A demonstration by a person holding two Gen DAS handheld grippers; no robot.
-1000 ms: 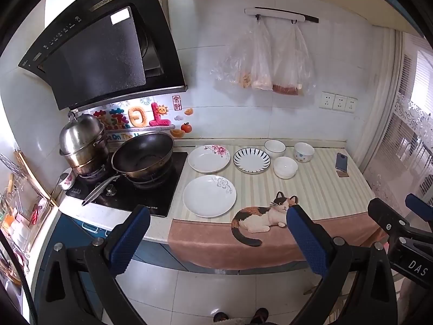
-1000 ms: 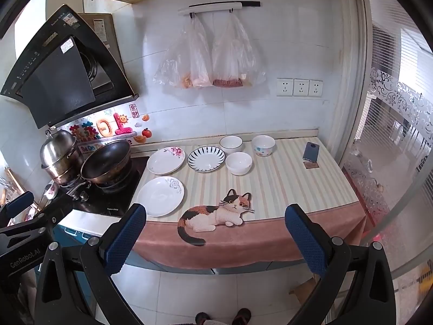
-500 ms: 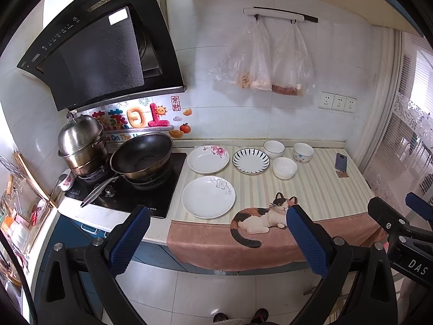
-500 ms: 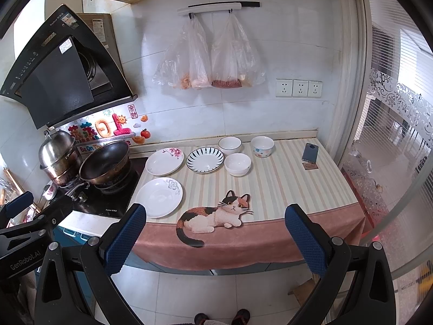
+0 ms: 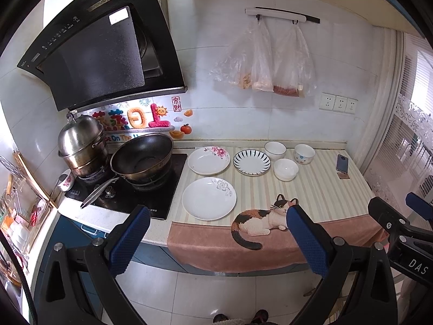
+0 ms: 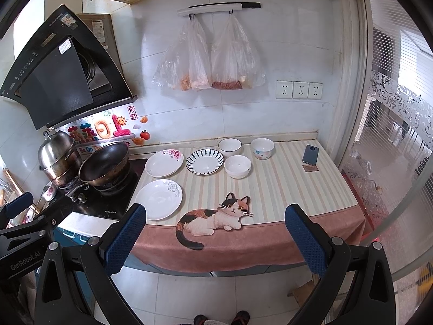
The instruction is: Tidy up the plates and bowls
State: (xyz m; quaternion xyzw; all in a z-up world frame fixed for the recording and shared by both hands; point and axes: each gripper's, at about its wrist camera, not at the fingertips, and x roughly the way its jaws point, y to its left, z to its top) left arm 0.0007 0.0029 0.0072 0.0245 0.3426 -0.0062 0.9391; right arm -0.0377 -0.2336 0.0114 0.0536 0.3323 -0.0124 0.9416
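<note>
On the striped counter mat [image 5: 319,189] lie a white plate with a grey flower [image 5: 208,198] [image 6: 158,199], a pink-flowered plate [image 5: 208,160] [image 6: 164,163] and a blue-striped plate [image 5: 251,162] [image 6: 204,161]. Three bowls stand to their right: a plain white one [image 5: 285,169] [image 6: 237,166], a rimmed one [image 5: 275,150] [image 6: 229,147] and a dotted one [image 5: 304,154] [image 6: 262,148]. My left gripper [image 5: 216,243] and right gripper [image 6: 215,238] are both open and empty, held in front of the counter edge, well short of the dishes.
A wok [image 5: 142,157] and a steel pot [image 5: 81,143] sit on the stove at the left. A phone [image 5: 342,162] stands on a small holder at the right. Plastic bags [image 5: 265,59] hang on the wall. A cat picture [image 6: 213,219] decorates the mat's front.
Both views have shifted very slightly; the counter sits a touch lower-left in the frames. No dish has moved and both grippers stay open.
</note>
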